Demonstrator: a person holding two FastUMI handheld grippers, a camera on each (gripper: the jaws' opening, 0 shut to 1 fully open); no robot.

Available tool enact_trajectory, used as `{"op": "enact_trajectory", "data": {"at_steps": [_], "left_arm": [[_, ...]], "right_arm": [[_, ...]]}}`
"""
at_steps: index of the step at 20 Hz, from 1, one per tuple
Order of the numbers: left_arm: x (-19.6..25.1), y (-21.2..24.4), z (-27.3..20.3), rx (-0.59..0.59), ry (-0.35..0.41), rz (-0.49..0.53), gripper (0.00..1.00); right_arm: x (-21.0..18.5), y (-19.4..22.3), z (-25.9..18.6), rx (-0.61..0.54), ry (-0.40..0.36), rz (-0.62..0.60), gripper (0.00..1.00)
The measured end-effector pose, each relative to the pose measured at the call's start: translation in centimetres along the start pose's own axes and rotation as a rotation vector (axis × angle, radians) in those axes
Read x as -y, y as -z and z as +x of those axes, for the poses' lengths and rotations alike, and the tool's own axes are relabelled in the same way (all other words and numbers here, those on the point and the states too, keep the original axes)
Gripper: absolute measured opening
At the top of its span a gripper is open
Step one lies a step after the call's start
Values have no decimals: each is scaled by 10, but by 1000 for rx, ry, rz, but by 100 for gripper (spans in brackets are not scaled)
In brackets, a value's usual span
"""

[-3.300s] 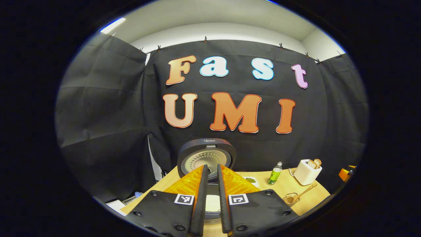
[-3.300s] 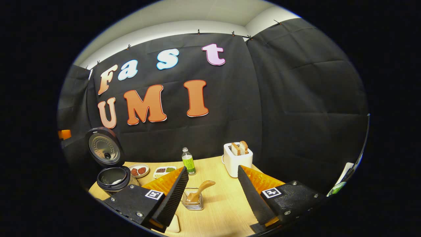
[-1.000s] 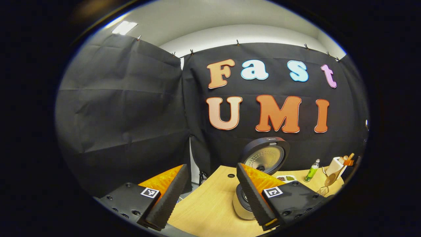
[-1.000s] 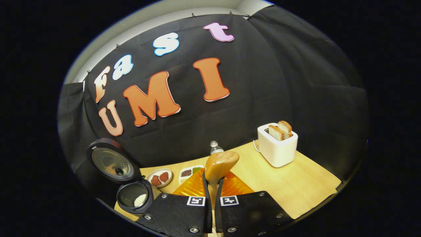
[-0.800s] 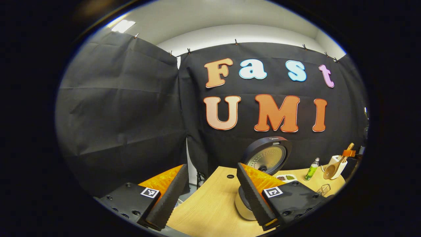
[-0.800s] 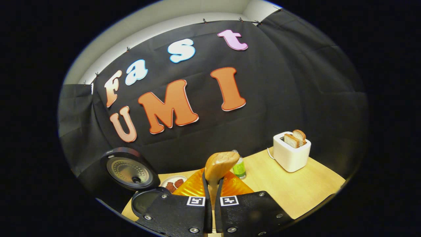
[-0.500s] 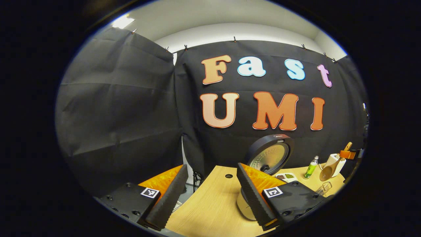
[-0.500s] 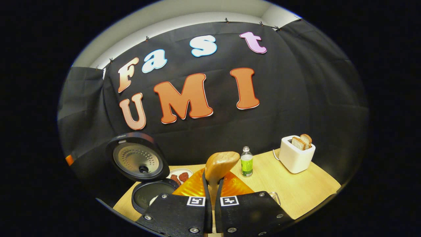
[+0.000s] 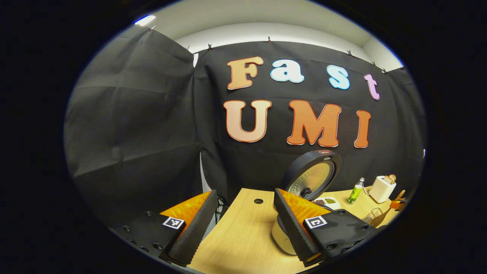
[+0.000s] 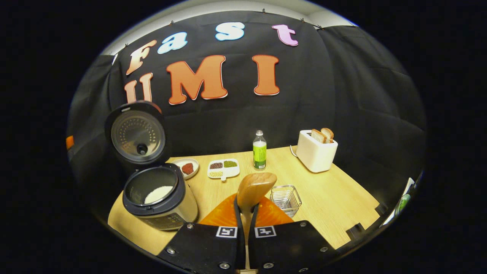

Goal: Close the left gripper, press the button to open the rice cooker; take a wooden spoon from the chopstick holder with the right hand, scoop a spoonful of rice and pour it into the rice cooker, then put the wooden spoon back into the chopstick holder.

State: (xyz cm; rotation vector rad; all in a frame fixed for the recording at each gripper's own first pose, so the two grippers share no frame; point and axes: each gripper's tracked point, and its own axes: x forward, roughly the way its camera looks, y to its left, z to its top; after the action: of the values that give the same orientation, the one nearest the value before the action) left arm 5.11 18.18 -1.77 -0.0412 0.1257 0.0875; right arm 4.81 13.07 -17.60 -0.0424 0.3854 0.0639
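Note:
My right gripper (image 10: 245, 213) is shut on the handle of the wooden spoon (image 10: 255, 187), whose bowl sticks up ahead of the fingers, above the table. Its inside faces away from me. The rice cooker (image 10: 159, 198) stands open at the left with its lid (image 10: 136, 133) upright and white rice (image 10: 159, 194) in the pot. The wire chopstick holder (image 10: 286, 198) sits empty just right of the spoon. My left gripper (image 9: 243, 228) is open over the table's left end, holding nothing. The cooker lid (image 9: 312, 178) rises behind its right finger (image 9: 293, 224).
At the back of the wooden table (image 10: 335, 198) stand a green bottle (image 10: 260, 155) and a white toaster (image 10: 316, 152) with bread slices. A small plate (image 10: 186, 167) and a divided dish (image 10: 223, 168) lie near the cooker. The table's front edge runs close on the right.
Since 3.3 s ago my left gripper opened and drew back left of the cooker, and my right shut on the spoon and lifted it out. In the last second it has tipped down.

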Motion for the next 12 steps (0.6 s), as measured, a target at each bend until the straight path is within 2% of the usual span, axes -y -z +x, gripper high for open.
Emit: {"op": "enact_trajectory", "data": {"at_steps": [4,8,12], "left_arm": [[-1,7,9,-21,20,2,97],[-12,10,14,-32,12,13,98],[-20,16,15,-43,10,-5,97]], "right_arm": [[0,52,5,-81,48,-85,2],[-22,65,0,-61,86,-226,2],[-59,77,-5,-112,49,-91,2]]}}
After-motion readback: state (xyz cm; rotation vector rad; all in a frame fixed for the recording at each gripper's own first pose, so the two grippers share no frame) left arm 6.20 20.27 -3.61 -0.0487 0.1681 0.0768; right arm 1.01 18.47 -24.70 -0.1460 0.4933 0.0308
